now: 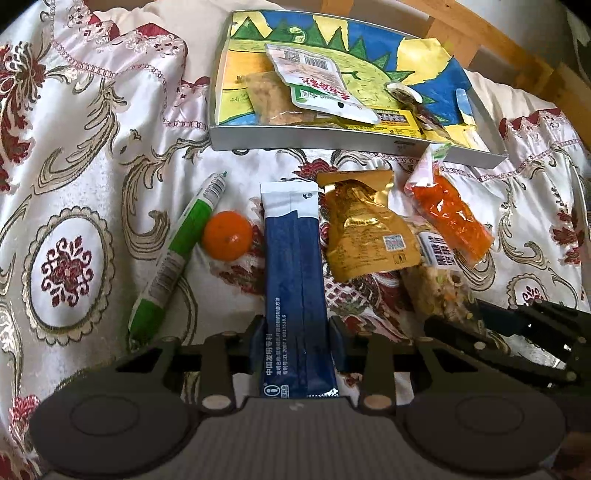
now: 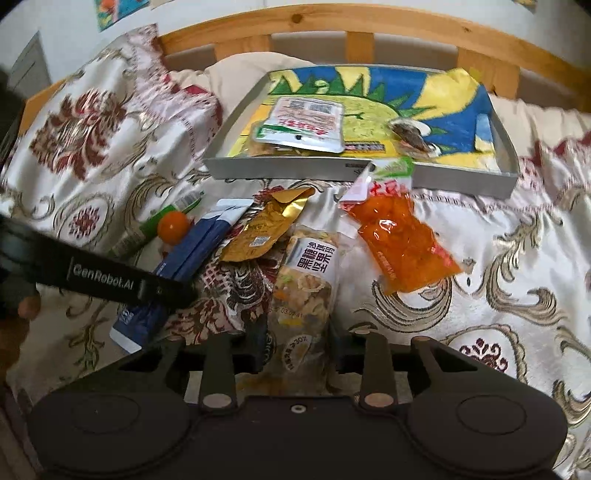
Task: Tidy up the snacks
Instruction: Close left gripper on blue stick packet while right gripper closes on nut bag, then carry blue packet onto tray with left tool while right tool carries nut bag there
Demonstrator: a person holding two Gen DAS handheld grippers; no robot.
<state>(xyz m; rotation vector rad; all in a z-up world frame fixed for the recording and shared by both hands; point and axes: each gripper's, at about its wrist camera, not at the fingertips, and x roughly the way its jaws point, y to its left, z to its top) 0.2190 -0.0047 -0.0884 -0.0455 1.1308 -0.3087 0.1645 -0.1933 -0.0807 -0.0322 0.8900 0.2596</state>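
Observation:
A long blue and white sachet (image 1: 291,266) lies on the floral bedspread, and my left gripper (image 1: 298,343) is shut on its near end, one finger on each side. My right gripper (image 2: 298,347) is shut on the near end of a clear nut-mix packet (image 2: 306,288) with a black-lettered label. Beside these lie a green tube (image 1: 173,251), a small mandarin (image 1: 227,235), a gold pouch (image 1: 365,236) and an orange vacuum pack (image 2: 402,243). Behind them stands a shallow grey box (image 1: 332,138) lined with a dinosaur drawing; it holds a white pouch (image 1: 314,81) and other snacks.
The floral satin bedspread (image 1: 74,147) is rumpled and rises into a fold at the left. A wooden headboard (image 2: 354,26) runs behind the box. The left gripper's black body (image 2: 110,280) crosses the right wrist view over the blue sachet.

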